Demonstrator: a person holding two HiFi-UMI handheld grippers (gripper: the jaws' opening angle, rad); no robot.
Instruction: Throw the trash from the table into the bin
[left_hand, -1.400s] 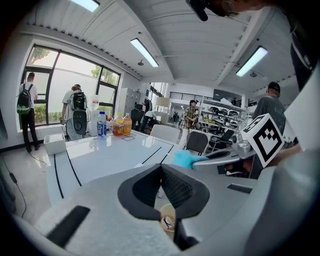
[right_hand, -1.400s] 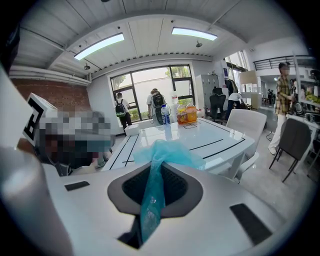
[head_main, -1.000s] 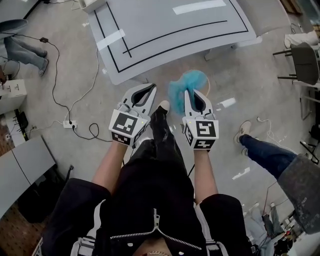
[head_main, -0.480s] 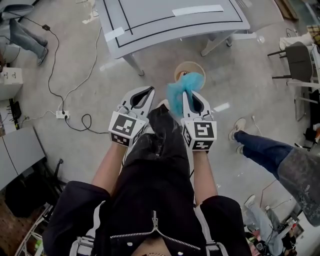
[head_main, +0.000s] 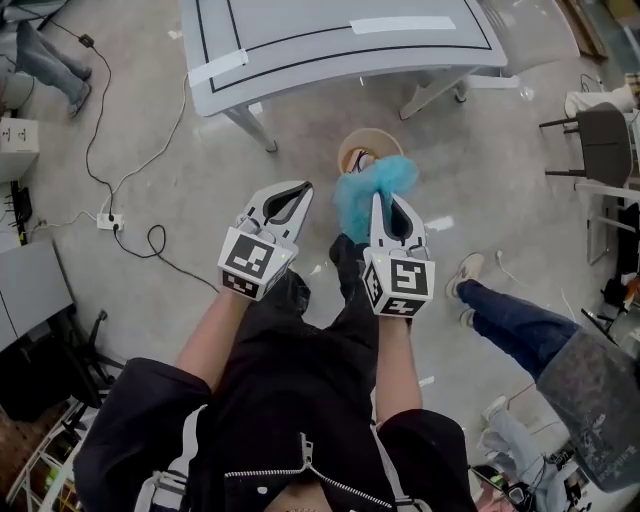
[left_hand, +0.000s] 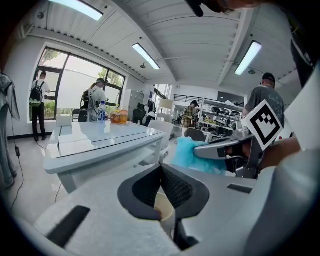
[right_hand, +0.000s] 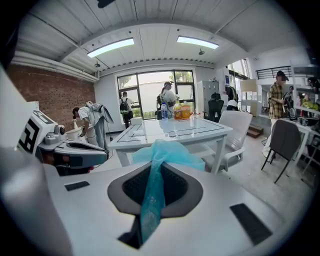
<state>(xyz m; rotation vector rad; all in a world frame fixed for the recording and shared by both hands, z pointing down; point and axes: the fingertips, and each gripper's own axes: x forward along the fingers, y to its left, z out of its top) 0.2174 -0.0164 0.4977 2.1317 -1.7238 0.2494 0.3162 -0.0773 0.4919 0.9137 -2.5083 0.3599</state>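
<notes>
The right tongs (head_main: 380, 197) are clamped on the trash (head_main: 362, 185), a wad of blue netting. Its tail hangs down through the pinched tips in the right gripper view, and its bulk fans out ahead of them. The grip is the same as a second ago. The left tongs (head_main: 302, 188) are closed too, tips meeting with nothing between them; only the bin shows through the loop behind the tips in the left gripper view. Both tongs are carried side by side, a little apart, in front of the person's legs, as they were before. What has changed is the ground beneath them. A second ago the trash covered the bin (head_main: 356, 150) almost wholly, and half a second ago only its far rim showed. Now the round tan bin lies open to the head view, on the floor just off the counter's (head_main: 330, 45) near edge and beside its right leg. The trash hangs at the bin's near rim, held well above it. The counter has slid toward the top of the head view, and a bystander's leg (head_main: 500, 312) has come nearer on the right.
</notes>
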